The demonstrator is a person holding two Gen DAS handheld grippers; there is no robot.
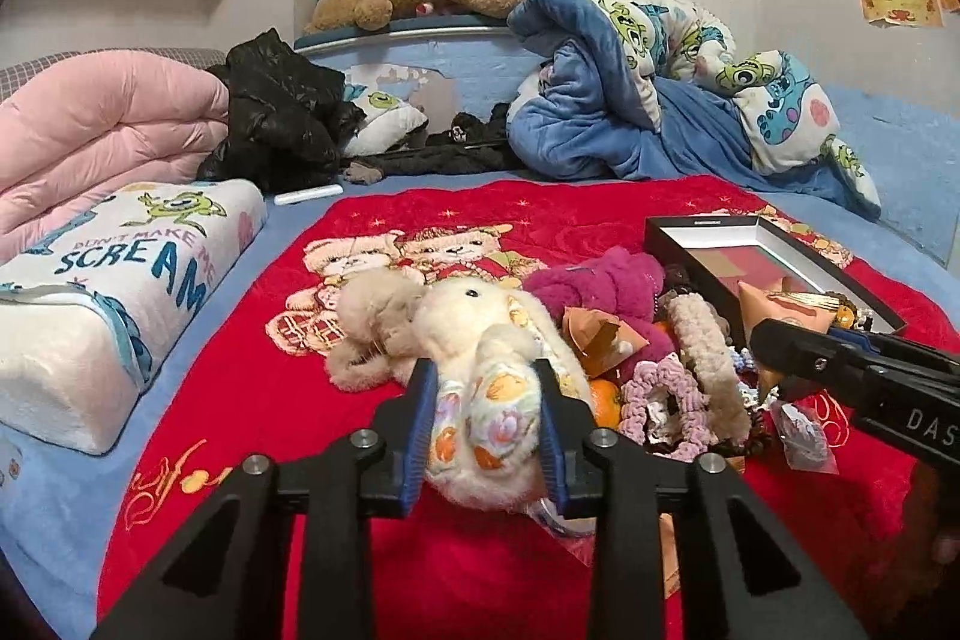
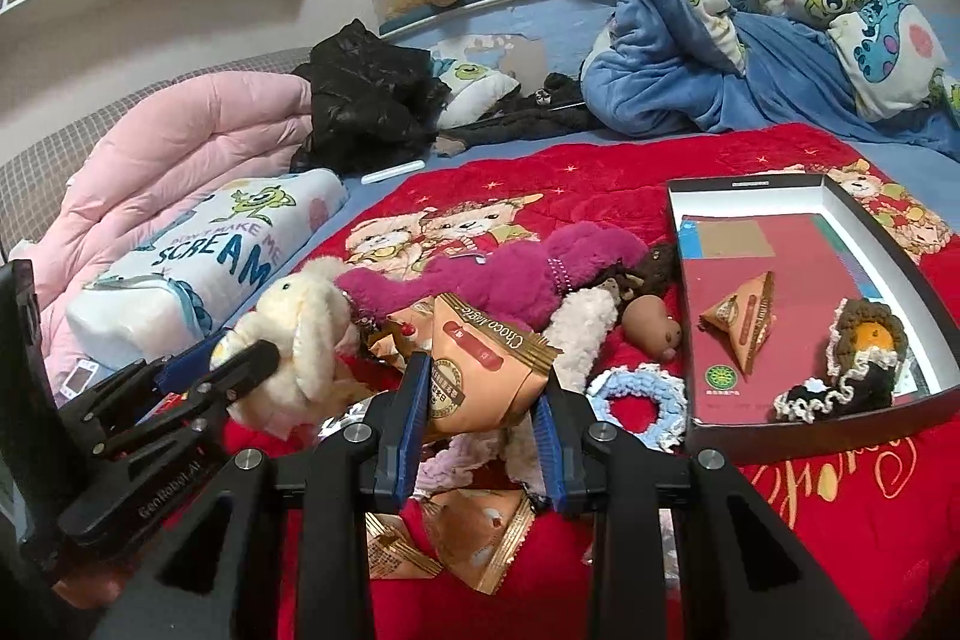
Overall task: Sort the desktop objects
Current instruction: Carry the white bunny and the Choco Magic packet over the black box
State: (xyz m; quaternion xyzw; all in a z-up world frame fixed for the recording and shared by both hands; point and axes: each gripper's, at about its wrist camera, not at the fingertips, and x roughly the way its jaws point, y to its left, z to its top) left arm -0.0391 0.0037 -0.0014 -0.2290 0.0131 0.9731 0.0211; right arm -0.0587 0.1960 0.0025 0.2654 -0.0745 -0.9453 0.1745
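Note:
A cream plush rabbit (image 1: 480,334) lies on the red blanket (image 1: 288,400), and my left gripper (image 1: 486,394) is shut on its patterned body. In the right wrist view the same rabbit (image 2: 300,334) and left gripper (image 2: 231,355) show at the left. My right gripper (image 2: 480,382) is shut on an orange triangular snack packet (image 2: 480,364), held just above the pile. The black open box (image 2: 744,184) to the right holds another packet (image 2: 741,322) and a dark crocheted piece (image 2: 852,364). In the left wrist view, the right gripper (image 1: 774,352) sits by the box (image 1: 708,226).
The pile holds a magenta plush (image 2: 516,274), a blue scrunchie (image 2: 639,400), a brown toy (image 2: 651,328), a tangerine (image 1: 603,394) and more packets (image 2: 474,532). A printed pillow (image 1: 114,280) and pink quilt (image 1: 102,130) lie left; a blue blanket (image 1: 600,112) is behind.

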